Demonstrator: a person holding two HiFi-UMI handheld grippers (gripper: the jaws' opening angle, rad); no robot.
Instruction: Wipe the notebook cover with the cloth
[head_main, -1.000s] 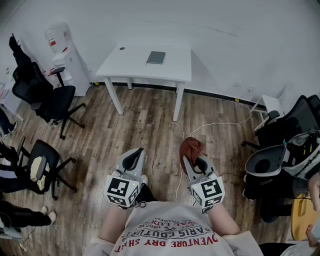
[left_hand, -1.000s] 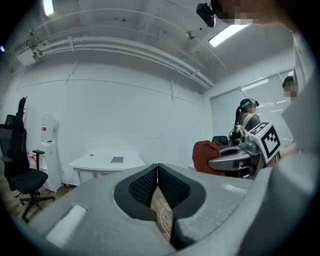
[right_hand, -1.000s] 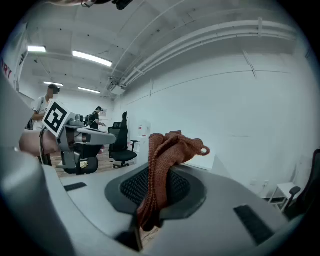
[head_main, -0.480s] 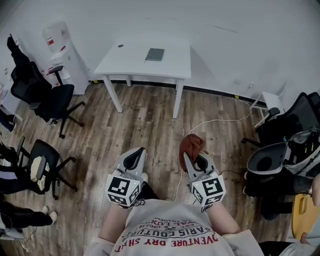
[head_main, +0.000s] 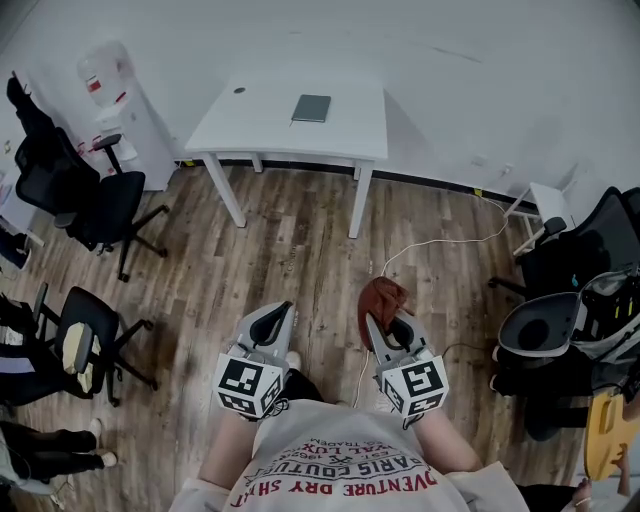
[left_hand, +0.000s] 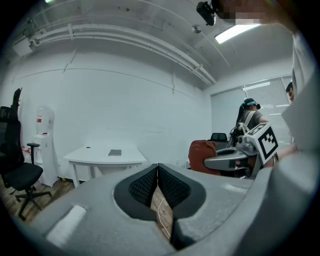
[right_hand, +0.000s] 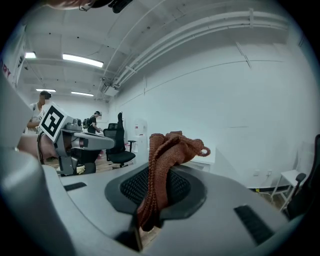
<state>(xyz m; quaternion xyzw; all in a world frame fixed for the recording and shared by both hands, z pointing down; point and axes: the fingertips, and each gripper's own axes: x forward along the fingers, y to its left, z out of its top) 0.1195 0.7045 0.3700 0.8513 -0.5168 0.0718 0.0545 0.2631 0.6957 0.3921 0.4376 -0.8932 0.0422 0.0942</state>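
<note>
A dark grey notebook lies flat on a white table against the far wall; it also shows small in the left gripper view as the notebook. Both grippers are held low near the person's body, far from the table. My right gripper is shut on a rust-brown cloth, which bunches up above the jaws as the cloth. My left gripper is shut with nothing between its pads.
Wood floor lies between me and the table. Black office chairs and a water dispenser stand at the left. More chairs and a small white stool are at the right. A white cable runs across the floor.
The view has shifted slightly and the table sits a little lower and nearer in frame. Both grippers keep their pose, the cloth still held in the right one.
</note>
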